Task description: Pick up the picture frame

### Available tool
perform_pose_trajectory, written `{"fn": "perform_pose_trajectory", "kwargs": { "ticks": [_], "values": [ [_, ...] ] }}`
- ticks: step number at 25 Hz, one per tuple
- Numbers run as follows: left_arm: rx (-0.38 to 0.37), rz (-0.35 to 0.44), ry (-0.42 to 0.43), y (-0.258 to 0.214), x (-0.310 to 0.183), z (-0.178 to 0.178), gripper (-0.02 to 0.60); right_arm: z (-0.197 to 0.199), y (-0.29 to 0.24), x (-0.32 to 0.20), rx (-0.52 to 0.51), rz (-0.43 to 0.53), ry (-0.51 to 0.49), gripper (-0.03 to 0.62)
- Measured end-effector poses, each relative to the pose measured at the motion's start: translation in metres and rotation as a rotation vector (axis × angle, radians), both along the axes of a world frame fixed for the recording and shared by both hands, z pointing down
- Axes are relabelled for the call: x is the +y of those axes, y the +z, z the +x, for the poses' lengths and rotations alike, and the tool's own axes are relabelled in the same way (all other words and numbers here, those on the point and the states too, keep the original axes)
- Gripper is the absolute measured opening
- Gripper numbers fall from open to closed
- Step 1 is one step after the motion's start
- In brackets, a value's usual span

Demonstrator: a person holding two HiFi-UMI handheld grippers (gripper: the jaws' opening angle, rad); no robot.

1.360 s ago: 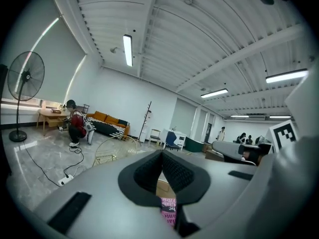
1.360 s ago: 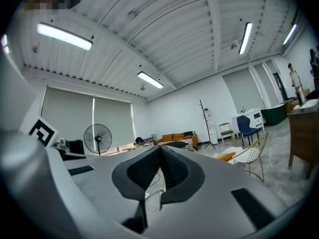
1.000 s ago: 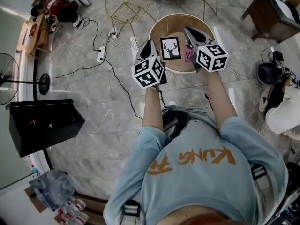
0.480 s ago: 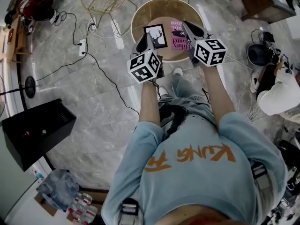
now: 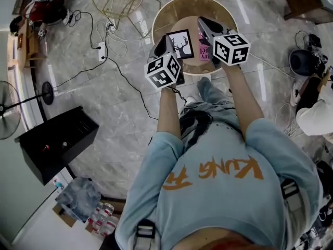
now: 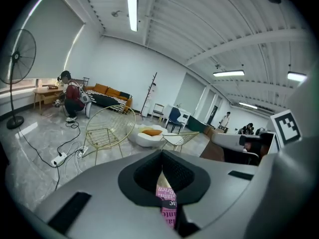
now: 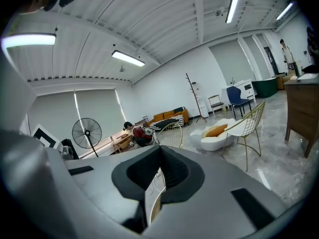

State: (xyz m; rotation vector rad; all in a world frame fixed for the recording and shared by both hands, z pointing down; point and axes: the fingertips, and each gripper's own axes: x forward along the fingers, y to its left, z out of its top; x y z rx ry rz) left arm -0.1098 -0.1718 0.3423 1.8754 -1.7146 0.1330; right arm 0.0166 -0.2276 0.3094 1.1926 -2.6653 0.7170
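Observation:
The picture frame (image 5: 182, 44), black-edged with a deer silhouette on white, lies on the round wooden table (image 5: 171, 14). A pink magazine (image 5: 204, 50) lies just right of it and shows through the left gripper's jaw gap (image 6: 167, 210). My left gripper (image 5: 162, 45) hovers at the frame's left edge, shut and empty. My right gripper (image 5: 204, 26) is over the magazine at the frame's right, also shut with nothing held. In both gripper views the jaws meet with no gap (image 6: 162, 159) (image 7: 159, 158).
A gold wire chair (image 5: 117, 1) stands left of the table, with a power strip and cables (image 5: 101, 51) on the marble floor. A black box (image 5: 54, 145) and a fan (image 5: 8, 113) are at the left. A seated person (image 5: 315, 121) is at the right.
Both grippers have moved forward and down over the table, still on either side of the frame. Their jaws have stayed shut.

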Motion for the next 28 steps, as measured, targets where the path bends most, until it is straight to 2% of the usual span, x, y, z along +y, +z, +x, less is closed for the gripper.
{"fn": "perform_pose_trajectory", "kwargs": {
  "ticks": [3, 7, 15, 20, 25, 28],
  "values": [
    [-0.035, -0.032, 0.012, 0.009, -0.018, 0.016, 0.018, 0.020, 0.012, -0.024, -0.007, -0.039, 0.016, -0.003],
    [-0.044, -0.075, 0.007, 0.023, -0.033, 0.023, 0.018, 0.044, 0.019, -0.058, -0.011, -0.049, 0.044, -0.002],
    [-0.039, -0.205, 0.012, 0.072, -0.039, 0.028, 0.018, 0.052, 0.072, -0.076, -0.026, -0.173, 0.063, -0.003],
    [-0.022, -0.276, 0.035, 0.112, -0.039, 0.022, 0.018, 0.037, 0.115, -0.069, 0.012, -0.242, 0.054, -0.002],
    [0.054, -0.329, 0.058, 0.154, -0.038, 0.025, 0.018, 0.032, 0.159, -0.055, 0.109, -0.292, 0.047, -0.003],
    [0.085, -0.367, 0.064, 0.176, -0.034, 0.025, 0.018, 0.025, 0.181, -0.046, 0.120, -0.335, 0.047, -0.003]
  ]
}}
